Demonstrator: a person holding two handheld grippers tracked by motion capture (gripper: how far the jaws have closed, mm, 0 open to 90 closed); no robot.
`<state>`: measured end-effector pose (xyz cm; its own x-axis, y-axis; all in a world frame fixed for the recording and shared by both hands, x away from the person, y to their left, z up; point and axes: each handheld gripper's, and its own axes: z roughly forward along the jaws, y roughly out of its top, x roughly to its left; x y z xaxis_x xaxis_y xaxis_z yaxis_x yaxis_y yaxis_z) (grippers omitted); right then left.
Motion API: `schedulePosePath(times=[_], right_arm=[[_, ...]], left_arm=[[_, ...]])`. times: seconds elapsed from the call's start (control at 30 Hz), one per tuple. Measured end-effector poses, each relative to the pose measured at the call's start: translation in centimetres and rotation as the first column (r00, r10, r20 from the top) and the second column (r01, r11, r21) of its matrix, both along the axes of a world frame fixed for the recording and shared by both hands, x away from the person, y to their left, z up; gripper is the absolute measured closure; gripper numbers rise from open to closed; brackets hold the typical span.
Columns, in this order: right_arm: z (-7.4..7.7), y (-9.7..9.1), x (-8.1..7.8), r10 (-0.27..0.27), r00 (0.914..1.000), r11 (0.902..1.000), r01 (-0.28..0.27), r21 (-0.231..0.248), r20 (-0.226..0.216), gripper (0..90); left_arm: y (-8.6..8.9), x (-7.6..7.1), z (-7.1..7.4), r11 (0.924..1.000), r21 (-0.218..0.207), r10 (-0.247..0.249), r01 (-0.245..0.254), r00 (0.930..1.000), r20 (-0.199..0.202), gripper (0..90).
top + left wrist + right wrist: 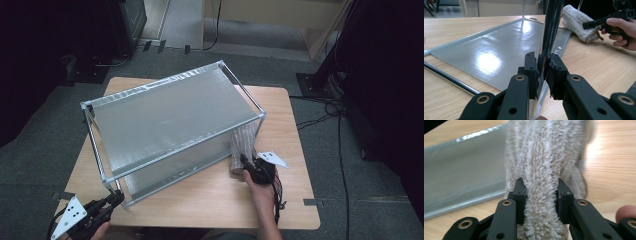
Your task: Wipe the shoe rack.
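On the table, left claw (543,72) clamps the rack's post (550,32); right claw (541,197) grips the rolled towel (544,157).

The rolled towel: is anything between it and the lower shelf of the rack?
Nothing visible blocks it. The rolled towel, gripped by the right tool, lies on the table beside the rack's open end, next to the lower shelf.

one rack (170,117), one rolled towel (243,142), two grippers
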<state>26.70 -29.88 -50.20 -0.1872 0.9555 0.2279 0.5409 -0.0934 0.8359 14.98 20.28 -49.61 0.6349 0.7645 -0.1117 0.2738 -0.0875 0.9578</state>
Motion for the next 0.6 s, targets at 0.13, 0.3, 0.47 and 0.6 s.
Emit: schedulePosePath(times=[0.13,0.3,0.47,0.6], right_arm=[[0.4,-0.7,-0.1,-0.041,0.9986,0.9989,0.040,0.025,0.033,68.8],[2.5,-1.0,-0.9,-0.072,0.9898,0.9968,0.068,0.043,0.123,69.0],[5.3,-0.8,-2.1,-0.092,0.9664,0.9957,0.085,0.038,0.240,69.1],[5.7,-0.7,-2.4,-0.097,0.9629,0.9952,0.097,0.013,0.252,69.2]], left_arm=[[0.0,0.0,0.0,1.0000,-0.002,0.000,0.000,1.0000,-0.001,79.7],[0.1,0.0,0.0,1.0000,-0.002,0.000,0.000,1.0000,-0.003,79.7],[0.1,-0.1,0.0,1.0000,-0.002,-0.001,0.001,1.0000,-0.003,79.7],[0.1,0.0,0.0,1.0000,-0.001,-0.001,0.001,1.0000,-0.003,79.6]])
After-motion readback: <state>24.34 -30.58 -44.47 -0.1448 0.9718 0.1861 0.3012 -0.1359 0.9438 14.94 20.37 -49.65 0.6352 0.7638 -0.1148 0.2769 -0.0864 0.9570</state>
